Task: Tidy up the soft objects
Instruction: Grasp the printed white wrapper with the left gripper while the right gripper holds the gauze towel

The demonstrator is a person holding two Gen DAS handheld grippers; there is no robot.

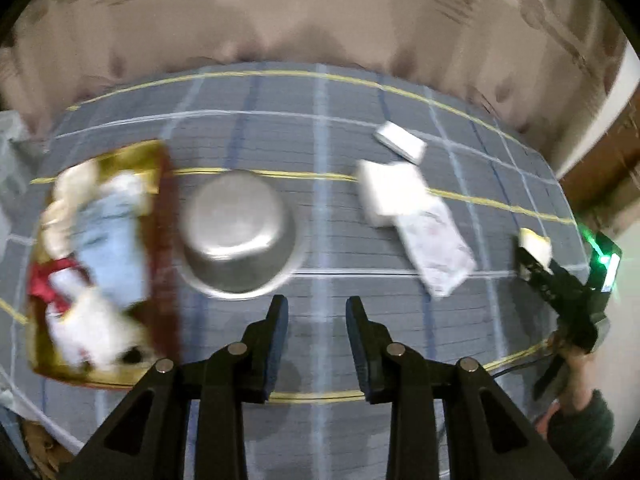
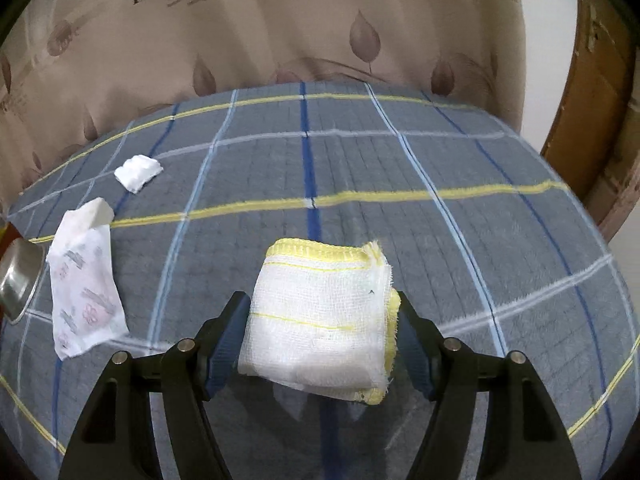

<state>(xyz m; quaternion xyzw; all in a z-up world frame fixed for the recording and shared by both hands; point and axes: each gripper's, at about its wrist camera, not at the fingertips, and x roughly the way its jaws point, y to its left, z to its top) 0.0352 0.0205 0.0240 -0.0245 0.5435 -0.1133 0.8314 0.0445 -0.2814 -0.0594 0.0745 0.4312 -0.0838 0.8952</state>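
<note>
The right gripper (image 2: 322, 330) has a folded gauze cloth (image 2: 320, 316) squeezed between its two blue pads, one pad on each side edge of the bundle, which hangs clear of the plaid blanket (image 2: 400, 168). The cloth looks light and limp. Its layers are loosely woven, with yellow hems fraying at the right edge, so I would expect it to sag or unfold if it were pinched by a single layer. Clamping across the whole stack, as now, seems the safest hold.

The left gripper (image 1: 318, 340) is partly open with nothing between its pads, hovering over bare blanket just in front of an upturned steel bowl (image 1: 238, 234).

Left of the bowl sits a gold tray (image 1: 132, 158) already heaped with cloths (image 1: 108, 240), though that part of the view is blurred. To the right of the bowl, three soft pieces lie on the blanket: a thick white pad (image 1: 390, 192), a thin printed cloth (image 1: 436, 248) tucked partly under it, and a small white wad (image 1: 400, 141) farther back. All look feather-light. The thin one is likely to slip unless gathered at a fold.
</note>
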